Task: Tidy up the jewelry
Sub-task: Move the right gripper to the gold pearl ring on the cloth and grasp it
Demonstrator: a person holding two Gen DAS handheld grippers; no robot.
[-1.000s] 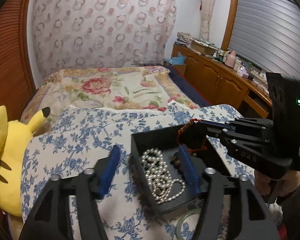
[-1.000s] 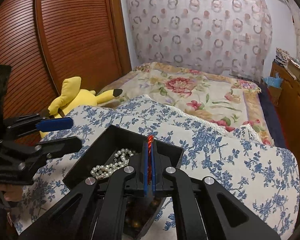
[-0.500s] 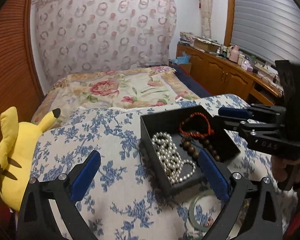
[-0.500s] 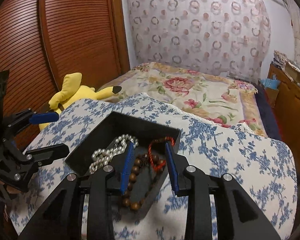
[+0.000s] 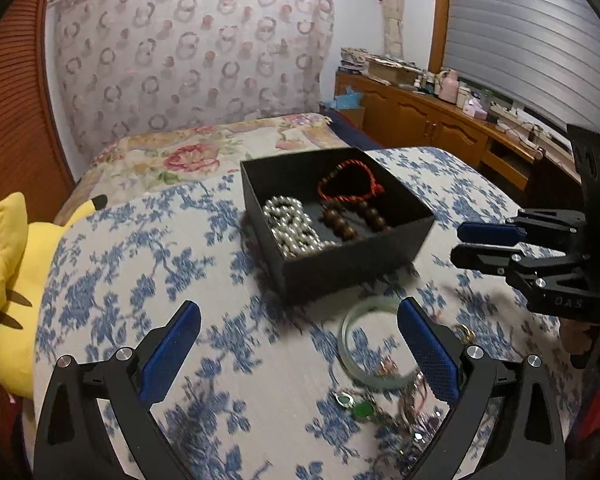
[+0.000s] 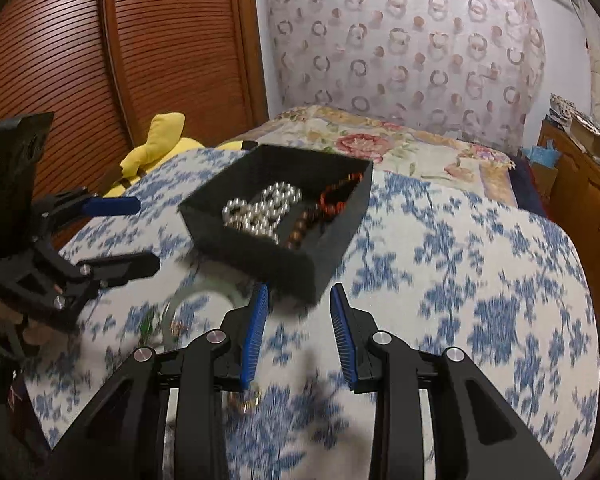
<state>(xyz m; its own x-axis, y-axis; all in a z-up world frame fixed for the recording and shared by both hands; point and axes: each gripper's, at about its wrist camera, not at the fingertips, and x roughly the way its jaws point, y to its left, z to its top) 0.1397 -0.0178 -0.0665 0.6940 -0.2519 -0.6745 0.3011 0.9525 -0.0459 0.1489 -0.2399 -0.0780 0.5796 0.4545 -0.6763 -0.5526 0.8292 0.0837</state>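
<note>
At the far left of the black box (image 5: 352,256), a yellow plush toy (image 5: 12,280) lies at the edge of the blue-flowered cloth (image 5: 140,280). The left tool (image 5: 300,344) hovers on the near side of the box, spread wide with nothing between its pads. Inside the box lie a pearl strand (image 5: 290,226), brown wooden beads (image 5: 352,222) and a red cord bracelet (image 5: 350,182). Just before the box, a pale green bangle (image 5: 374,344) lies flat on the cloth, with small blurred trinkets (image 5: 364,408) nearer still. Right of the box, the right tool (image 6: 298,332) stands partly spread and empty.
</note>
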